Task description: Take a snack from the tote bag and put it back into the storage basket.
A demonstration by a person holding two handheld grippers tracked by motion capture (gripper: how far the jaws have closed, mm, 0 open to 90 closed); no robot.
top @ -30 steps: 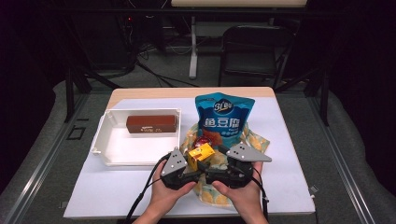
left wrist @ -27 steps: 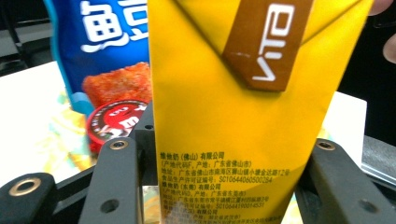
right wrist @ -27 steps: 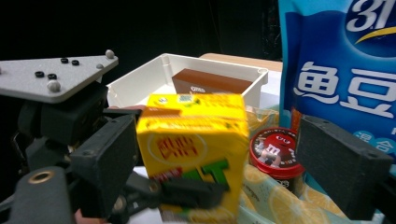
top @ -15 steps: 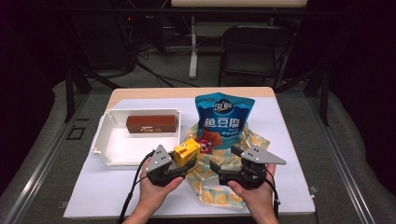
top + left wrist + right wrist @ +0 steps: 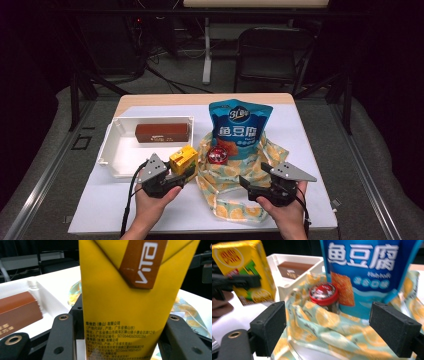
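Observation:
A yellow drink carton (image 5: 183, 157) stands between the jaws of my left gripper (image 5: 183, 173), which is shut on it just off the white tray's front right corner. In the left gripper view the carton (image 5: 130, 297) is pressed on both sides by the black pads (image 5: 62, 337). My right gripper (image 5: 254, 176) hovers open over the orange-patterned cloth bag (image 5: 227, 175), to the right. In the right gripper view its jaws (image 5: 332, 330) stand wide with nothing held, facing a red-lidded jar (image 5: 323, 293) and a blue snack bag (image 5: 362, 270).
A white tray (image 5: 112, 150) at the left holds a brown box (image 5: 162, 132). The blue snack bag (image 5: 240, 127) stands upright on the cloth, with the jar (image 5: 218, 155) in front of it. Chairs and table legs stand beyond the far edge.
The two hands have drawn apart. My left gripper carried the yellow carton leftward towards the tray. My right gripper moved right and lower, still open.

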